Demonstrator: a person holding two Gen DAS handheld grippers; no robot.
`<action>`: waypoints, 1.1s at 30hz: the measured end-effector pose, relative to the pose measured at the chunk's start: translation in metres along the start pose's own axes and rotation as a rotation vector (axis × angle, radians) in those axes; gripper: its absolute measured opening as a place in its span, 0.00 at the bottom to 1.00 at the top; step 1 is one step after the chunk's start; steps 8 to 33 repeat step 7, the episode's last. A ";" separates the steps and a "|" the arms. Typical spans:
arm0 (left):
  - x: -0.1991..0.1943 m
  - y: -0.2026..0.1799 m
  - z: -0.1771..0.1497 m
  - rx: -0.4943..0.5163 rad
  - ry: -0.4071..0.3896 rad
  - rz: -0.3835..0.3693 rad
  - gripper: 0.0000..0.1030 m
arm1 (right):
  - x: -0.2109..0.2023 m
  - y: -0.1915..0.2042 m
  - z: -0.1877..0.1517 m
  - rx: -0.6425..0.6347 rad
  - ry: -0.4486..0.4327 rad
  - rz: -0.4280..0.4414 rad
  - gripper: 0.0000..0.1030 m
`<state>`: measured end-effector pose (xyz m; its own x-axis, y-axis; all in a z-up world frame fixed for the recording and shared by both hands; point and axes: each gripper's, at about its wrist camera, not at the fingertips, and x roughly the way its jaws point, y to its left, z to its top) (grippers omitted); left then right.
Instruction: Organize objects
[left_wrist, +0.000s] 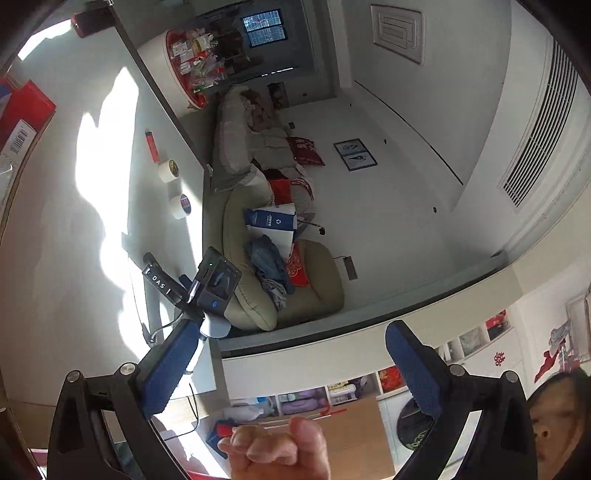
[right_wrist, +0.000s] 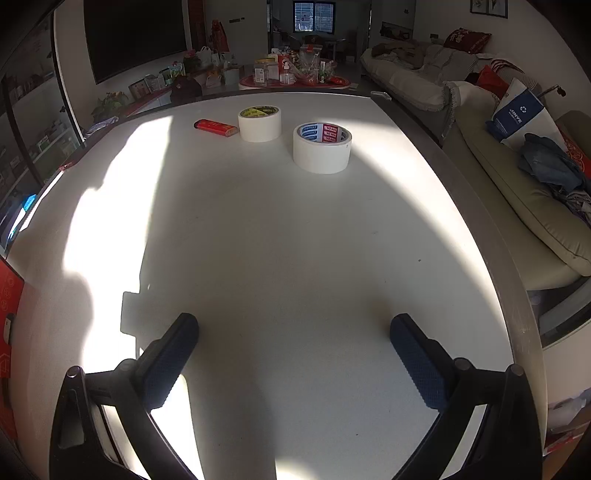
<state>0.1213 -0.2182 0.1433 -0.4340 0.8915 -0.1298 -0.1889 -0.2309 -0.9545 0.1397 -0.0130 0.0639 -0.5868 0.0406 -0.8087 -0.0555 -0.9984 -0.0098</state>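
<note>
On the white table (right_wrist: 258, 240), two white tape rolls stand on their flat sides at the far end. One has a yellow-black core label (right_wrist: 259, 123), the other a red-blue one (right_wrist: 322, 147). A red lighter (right_wrist: 215, 126) lies just left of them. My right gripper (right_wrist: 293, 332) hovers open and empty over the near part of the table, well short of them. The left wrist view is rolled sideways and shows the same rolls (left_wrist: 169, 170) (left_wrist: 181, 206) and lighter (left_wrist: 151, 146) far off. My left gripper (left_wrist: 291, 365) is open, empty and off the table edge.
A black camera unit (left_wrist: 214, 284) marked DAS sits over the table edge. A person's hand (left_wrist: 280, 450) is close below my left fingers. A red box (right_wrist: 9, 314) stands at the table's left edge. A sofa (right_wrist: 517, 184) with clothes flanks the right side, and a cluttered red tray (right_wrist: 295, 79) lies beyond.
</note>
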 end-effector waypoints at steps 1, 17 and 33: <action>0.001 0.000 -0.003 0.017 -0.003 0.058 1.00 | 0.000 0.000 0.000 0.000 0.000 0.000 1.00; 0.006 0.007 -0.013 0.060 -0.032 0.239 1.00 | 0.000 0.000 0.000 0.000 0.000 0.000 1.00; 0.006 0.007 -0.013 0.060 -0.032 0.239 1.00 | 0.000 0.000 0.000 0.000 0.000 0.000 1.00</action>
